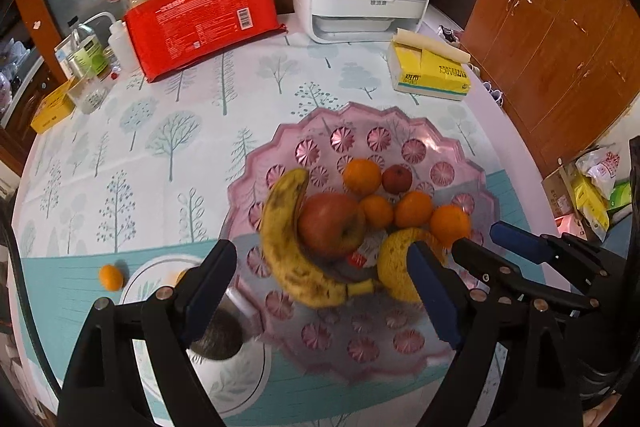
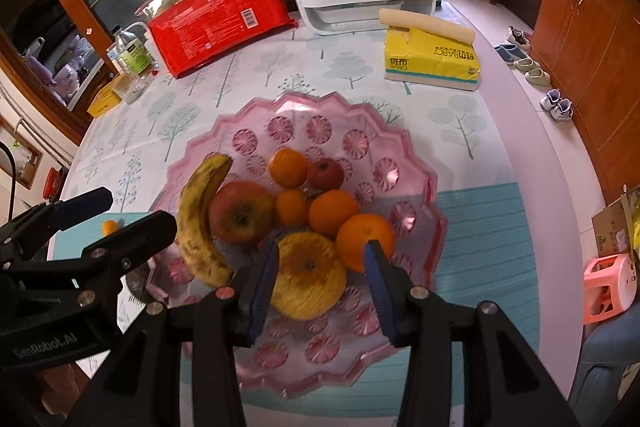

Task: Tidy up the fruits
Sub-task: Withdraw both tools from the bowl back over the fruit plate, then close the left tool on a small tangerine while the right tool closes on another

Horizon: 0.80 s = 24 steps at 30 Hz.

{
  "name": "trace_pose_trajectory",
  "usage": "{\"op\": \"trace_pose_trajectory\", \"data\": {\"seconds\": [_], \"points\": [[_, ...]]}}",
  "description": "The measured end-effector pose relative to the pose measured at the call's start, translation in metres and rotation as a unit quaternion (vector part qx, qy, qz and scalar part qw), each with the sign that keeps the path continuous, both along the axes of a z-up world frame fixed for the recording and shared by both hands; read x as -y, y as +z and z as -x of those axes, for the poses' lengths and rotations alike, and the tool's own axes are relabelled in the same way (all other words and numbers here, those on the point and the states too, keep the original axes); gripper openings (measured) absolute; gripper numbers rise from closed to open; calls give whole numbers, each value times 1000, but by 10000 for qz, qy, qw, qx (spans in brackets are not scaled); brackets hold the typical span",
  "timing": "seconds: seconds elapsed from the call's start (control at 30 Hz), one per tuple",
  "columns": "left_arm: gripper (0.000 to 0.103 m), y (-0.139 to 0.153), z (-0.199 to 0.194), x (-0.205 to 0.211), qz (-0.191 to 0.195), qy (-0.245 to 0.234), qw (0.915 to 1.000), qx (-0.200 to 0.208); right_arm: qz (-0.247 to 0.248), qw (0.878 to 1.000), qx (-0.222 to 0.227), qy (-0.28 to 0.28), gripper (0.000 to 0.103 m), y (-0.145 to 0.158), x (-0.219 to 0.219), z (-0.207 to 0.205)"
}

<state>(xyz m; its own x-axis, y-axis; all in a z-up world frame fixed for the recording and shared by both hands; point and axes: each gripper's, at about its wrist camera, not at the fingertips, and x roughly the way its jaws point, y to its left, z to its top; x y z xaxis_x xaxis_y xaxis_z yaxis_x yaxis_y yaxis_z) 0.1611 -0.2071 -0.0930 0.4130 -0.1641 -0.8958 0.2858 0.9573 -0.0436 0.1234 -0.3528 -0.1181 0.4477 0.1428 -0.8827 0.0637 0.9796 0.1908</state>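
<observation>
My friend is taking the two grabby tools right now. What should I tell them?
Left tool: open, holding nothing, above the pink tray's left side.
Right tool: open, either side of the yellow apple, not visibly gripping it.
In the tray: banana, red apple, yellow apple, a small dark red fruit, four oranges, one at.
Left to do: a small orange still lies on the table beside the white plate.

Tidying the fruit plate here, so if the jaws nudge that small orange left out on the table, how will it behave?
The small orange looks round and lies loose on the flat tablecloth, so a nudge would probably roll it. Being small, it is likely light. Its skin looks smooth, so it may slip.
</observation>
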Motion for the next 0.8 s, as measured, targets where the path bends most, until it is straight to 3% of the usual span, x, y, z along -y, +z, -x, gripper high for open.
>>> {"op": "trace_pose_trajectory", "data": {"seconds": [0.47,0.8], "points": [[86,20,46,-63,19,270,9994,201,-21,9999,-27,157,45,10,-45,35],[86,27,54,-139,16,605,9979,237,-4,9993,109,369,45,27,-111,42]]}}
